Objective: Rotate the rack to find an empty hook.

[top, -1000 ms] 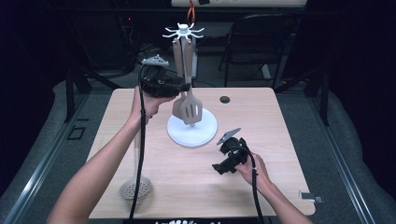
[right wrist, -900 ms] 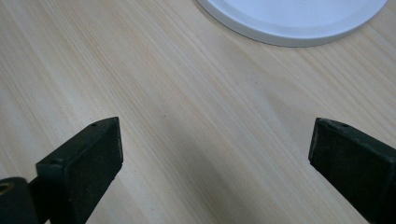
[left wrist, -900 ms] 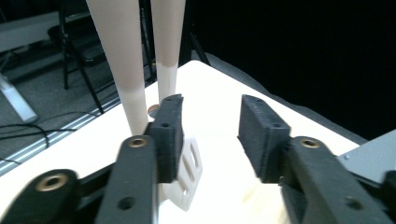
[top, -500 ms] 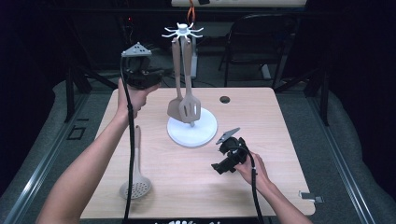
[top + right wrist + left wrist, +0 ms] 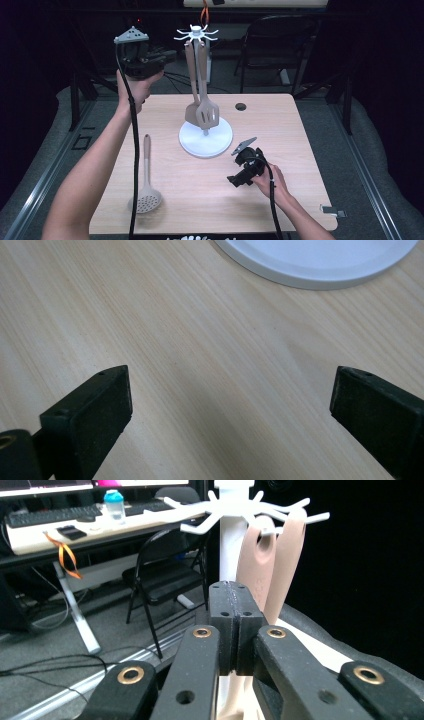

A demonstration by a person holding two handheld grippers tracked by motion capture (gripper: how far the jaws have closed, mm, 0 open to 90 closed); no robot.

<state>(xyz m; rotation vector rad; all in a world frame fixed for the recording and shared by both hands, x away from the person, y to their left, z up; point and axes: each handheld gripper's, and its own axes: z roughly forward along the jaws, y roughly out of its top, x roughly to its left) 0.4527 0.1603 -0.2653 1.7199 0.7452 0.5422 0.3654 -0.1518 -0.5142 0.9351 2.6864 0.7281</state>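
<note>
Left gripper (image 5: 167,55) raised beside rack (image 5: 197,35), jaws closed, empty. Right gripper (image 5: 235,165) rests open on table (image 5: 300,150). Two spatulas (image 5: 202,112) hang on rack; skimmer (image 5: 146,192) lies near left. Next pickup likely skimmer: grip handle mid-length, keep hanging hole free.

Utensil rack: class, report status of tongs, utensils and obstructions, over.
Left tongs shut, empty, raised beside rack. Right tongs open, low over table. Two spatulas hanging; skimmer lying on table. Nothing obstructing.
</note>
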